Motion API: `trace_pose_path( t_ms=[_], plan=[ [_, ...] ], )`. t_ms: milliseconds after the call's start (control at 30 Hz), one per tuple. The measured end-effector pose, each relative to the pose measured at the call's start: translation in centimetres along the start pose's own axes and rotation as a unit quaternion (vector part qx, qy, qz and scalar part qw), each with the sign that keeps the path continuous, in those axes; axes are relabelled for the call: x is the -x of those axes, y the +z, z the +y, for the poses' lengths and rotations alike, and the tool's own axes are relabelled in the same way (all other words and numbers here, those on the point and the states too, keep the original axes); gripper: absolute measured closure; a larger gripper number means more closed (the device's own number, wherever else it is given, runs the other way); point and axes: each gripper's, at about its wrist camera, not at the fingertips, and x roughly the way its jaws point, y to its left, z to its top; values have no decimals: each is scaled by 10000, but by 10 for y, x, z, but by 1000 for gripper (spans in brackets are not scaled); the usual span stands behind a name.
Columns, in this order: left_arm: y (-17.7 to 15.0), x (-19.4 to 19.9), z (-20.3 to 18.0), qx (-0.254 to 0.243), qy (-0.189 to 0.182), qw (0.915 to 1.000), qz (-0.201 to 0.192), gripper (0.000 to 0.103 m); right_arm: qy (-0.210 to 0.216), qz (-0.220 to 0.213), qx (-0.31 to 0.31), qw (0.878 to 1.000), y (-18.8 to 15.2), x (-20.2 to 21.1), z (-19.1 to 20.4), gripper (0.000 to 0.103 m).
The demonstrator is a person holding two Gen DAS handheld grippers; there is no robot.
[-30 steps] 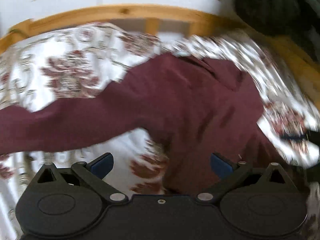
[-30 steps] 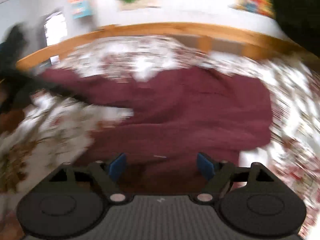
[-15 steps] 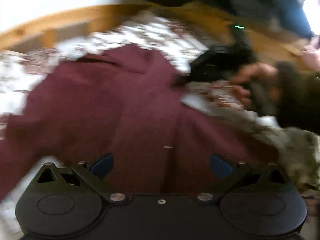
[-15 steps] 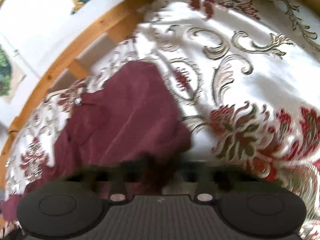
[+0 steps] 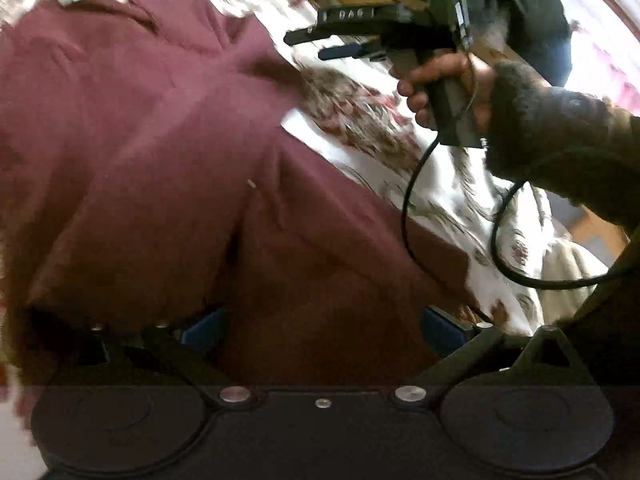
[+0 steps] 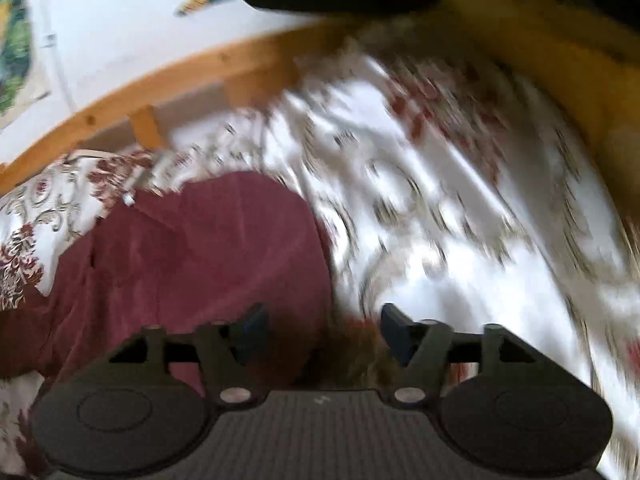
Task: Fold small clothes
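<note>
left wrist view looks down across a dark maroon cloth garment [image 5: 168,168] spread over a white satin bedspread with red and beige floral scrolls [image 5: 448,184], and the cloth fills most of the frame right up to the left gripper [image 5: 320,320], whose blue-padded fingers [image 5: 440,326] stand wide apart with maroon fabric lying in the gap between them and no pad pressing on it. only this view shows the other tool from outside: the right gripper [image 5: 316,46] hangs above the bedspread beside the garment's right edge, gripped at its handle by a hand [image 5: 444,84] in a dark knitted sleeve [image 5: 560,148], with a black cable [image 5: 408,216] looping down from it and a small green light on its body. right wrist view gives what the first cannot: a pale wooden bed rail [image 6: 168,84] curving behind the bed, a white wall with colourful pictures [image 6: 120,28] above it, and a broad bare stretch of the bedspread [image 6: 460,220] to the right of the garment [image 6: 200,252], though much of it is smeared by blur. here the right gripper [image 6: 320,324] has its jaws opening, one blue pad over the garment's right edge and the other over the bedspread, nothing pinched between them.
</note>
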Motion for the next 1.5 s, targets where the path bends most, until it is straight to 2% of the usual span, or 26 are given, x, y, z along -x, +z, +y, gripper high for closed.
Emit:
trace_pose_path(
  t_ms=[100, 133, 167, 200, 233, 300, 367, 433, 500, 533, 600, 633, 667, 733, 833, 900, 933, 967, 1067, 1133, 1200, 1233, 1267, 1333, 1433, 1500],
  plan=[
    [1, 18, 3, 451, -14, 9982, -400, 1, 295, -60, 270, 9992, 15, -27, 1, 29],
    [2, 24, 1, 437, 55, 9975, -562, 1, 437, 4, 346, 9984, 19, -36, 0, 42],
    [2, 29, -2, 337, 207, 9968, -692, 1, 546, 114, 396, 9977, 22, -44, 0, 77],
    [2, 34, -5, 199, 397, 9956, -828, 1, 581, 240, 397, 9972, 25, -51, -1, 94],
    [2, 39, -9, 66, 572, 9933, -999, 1, 534, 255, 379, 9975, 27, -53, -3, 96],
    [5, 42, -12, -3, 792, 9896, -1199, 1, 502, 111, 510, 9974, 32, -50, -5, 96],
    [8, 40, -8, 111, 758, 9906, -1134, 1, 368, -73, 731, 9966, 38, -45, -3, 96],
    [9, 20, 0, 309, 517, 9956, -717, 1, 342, -77, 721, 9968, 44, -47, -9, 96],
    [5, 2, 11, 583, 354, 9972, -307, 1, 283, 3, 599, 9978, 45, -56, -16, 96],
    [2, 1, 12, 597, 334, 9971, -327, 1, 284, 28, 551, 9981, 44, -60, -18, 95],
    [4, 2, 7, 569, 378, 9971, -345, 1, 350, 70, 380, 9986, 39, -57, -22, 86],
    [3, 8, 5, 567, 386, 9971, -330, 1, 458, 46, 218, 9987, 36, -50, -24, 71],
    [3, 9, 3, 549, 376, 9973, -316, 1, 575, -1, 128, 9983, 31, -41, -25, 51],
    [6, 6, -1, 469, 429, 9977, -224, 1, 652, -89, 127, 9978, 19, -23, -27, 44],
    [1, 4, -4, 339, 523, 9980, -132, 1, 761, 208, 140, 9968, -2, -14, -27, 45],
    [-1, 4, -7, 179, 613, 9979, -94, 1, 664, 418, 271, 9966, -17, -17, -25, 60],
    [-1, 4, -10, 70, 669, 9977, -60, 1, 575, 567, 343, 9961, -23, -20, -24, 84],
    [-2, 3, -12, -14, 708, 9975, -27, 1, 537, 662, 355, 9957, -26, -20, -24, 90],
    [-3, -2, -18, -209, 717, 9972, 104, 1, 266, 452, 555, 9971, -30, -6, -19, 92],
    [-5, -5, -19, -259, 783, 9965, 103, 1, 270, 374, 484, 9978, -33, -2, -21, 91],
    [-4, -4, -23, -255, 884, 9957, 93, 1, 248, 348, 278, 9987, -37, 7, -20, 85],
    [-2, -2, -24, -174, 921, 9956, 76, 1, 240, 327, 165, 9990, -40, 14, -19, 74],
    [-1, 1, -26, -83, 945, 9955, 51, 1, 290, 316, 97, 9990, -44, 24, -15, 51],
    [-2, 16, -31, 63, 1033, 9945, -150, 1, 455, 180, 6, 9988, -57, 47, -8, 38],
    [-11, 45, -44, 131, 1339, 9890, -616, 1, 843, 252, -126, 9960, -84, 79, 6, 38],
    [-19, 63, -55, 153, 1733, 9807, -887, 1, 1078, 339, -260, 9933, -104, 92, 14, 38]
  ],
)
